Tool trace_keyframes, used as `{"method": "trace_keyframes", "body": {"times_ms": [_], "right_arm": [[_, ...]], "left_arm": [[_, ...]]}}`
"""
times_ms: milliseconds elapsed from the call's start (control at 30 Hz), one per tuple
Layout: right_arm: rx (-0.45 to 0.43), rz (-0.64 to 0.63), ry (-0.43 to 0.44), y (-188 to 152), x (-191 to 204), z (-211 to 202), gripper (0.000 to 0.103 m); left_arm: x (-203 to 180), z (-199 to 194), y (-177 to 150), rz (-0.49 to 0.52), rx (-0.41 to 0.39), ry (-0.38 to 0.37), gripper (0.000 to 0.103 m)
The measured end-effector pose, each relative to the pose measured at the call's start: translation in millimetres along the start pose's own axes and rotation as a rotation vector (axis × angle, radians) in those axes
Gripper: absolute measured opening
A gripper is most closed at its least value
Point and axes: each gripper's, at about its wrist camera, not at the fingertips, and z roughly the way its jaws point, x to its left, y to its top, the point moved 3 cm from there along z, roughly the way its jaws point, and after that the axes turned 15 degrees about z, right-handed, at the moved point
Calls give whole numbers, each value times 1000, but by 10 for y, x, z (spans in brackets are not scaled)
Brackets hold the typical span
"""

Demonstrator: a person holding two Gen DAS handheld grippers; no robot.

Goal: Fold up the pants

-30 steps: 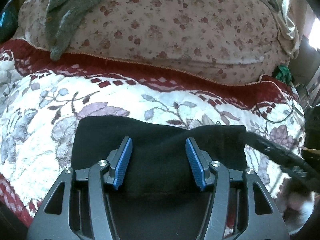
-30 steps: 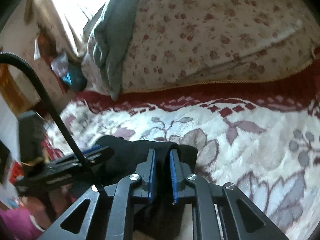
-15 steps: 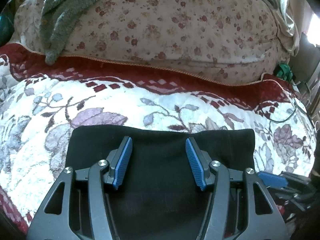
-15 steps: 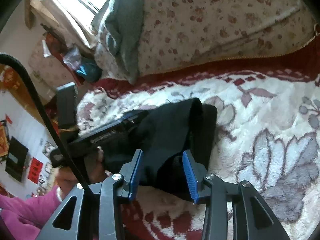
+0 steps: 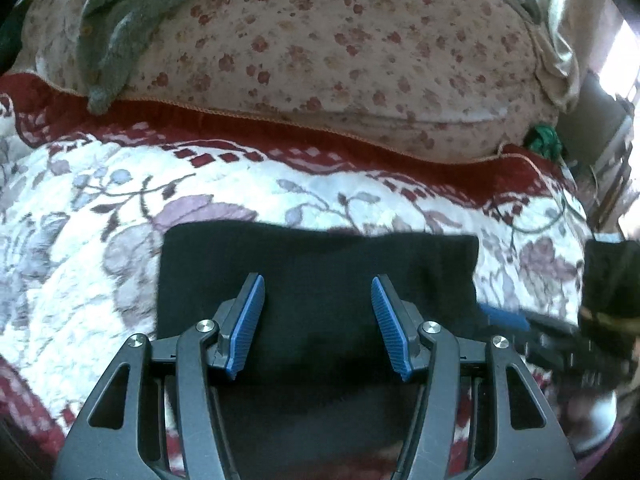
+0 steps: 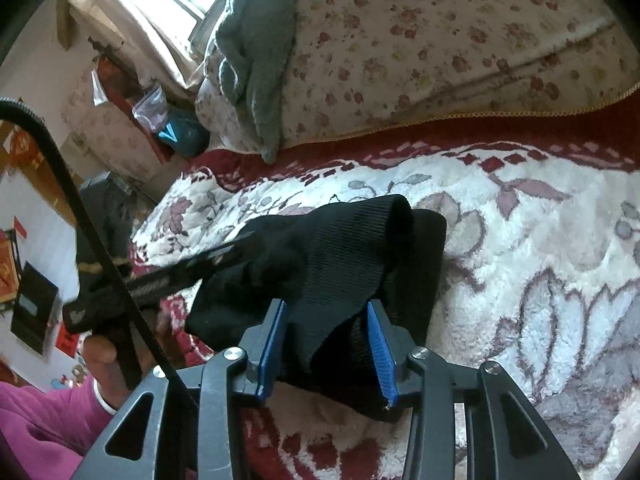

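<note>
The black pants (image 5: pixel 320 256) lie folded into a flat rectangle on the white and red floral blanket (image 5: pixel 80 208). My left gripper (image 5: pixel 317 284) hangs open just over the fold, nothing between its blue pads. In the right wrist view the pants (image 6: pixel 420 248) form a thick bundle with a ribbed band (image 6: pixel 344 248) standing up from it. My right gripper (image 6: pixel 326 306) is open around that band, which sags loosely between the pads. The left gripper (image 6: pixel 160 276) reaches the bundle's left side. The right gripper (image 5: pixel 520 324) shows blurred at the pants' right edge.
A big flowered quilt (image 5: pixel 340 60) with a grey-green towel (image 5: pixel 120 20) draped over it lies behind the blanket. A hand in a pink sleeve (image 6: pixel 40 420) holds the left tool. A black cable (image 6: pixel 60 168) arcs at left. Cluttered furniture stands by the window (image 6: pixel 152 0).
The right gripper's jaws have spread from a tight pinch on the black fabric to a wide gap and drawn back. The pants now lie flatter. The left gripper stays open.
</note>
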Motion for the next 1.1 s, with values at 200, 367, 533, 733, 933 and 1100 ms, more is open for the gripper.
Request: {"method": "trace_keyframes", "body": {"times_ms": [200,367,533,733,933,1100], "right_arm": [[-11,49,107,38,-59,107,23],[-55,28,118,1,-11,-54,7],[-70,-11,85,-3,78,-171,6],[-54,-4,45,-21,27,-104,6],[-44,9,-37,-40,-168,21,5],[-71,11,-61,-45,-137,-69,9]], "left_arm": [[136,-245,-180,-21,-3,16,56],[42,-371,-319,-7,2,-11,56],[-354,-291,-418,63,18,-76,56],[-680,25,-415,90,35,-136,45],[-883,104,-402,147,21,-143,35],[-797,-36,-396,110,21,-161,35]]}}
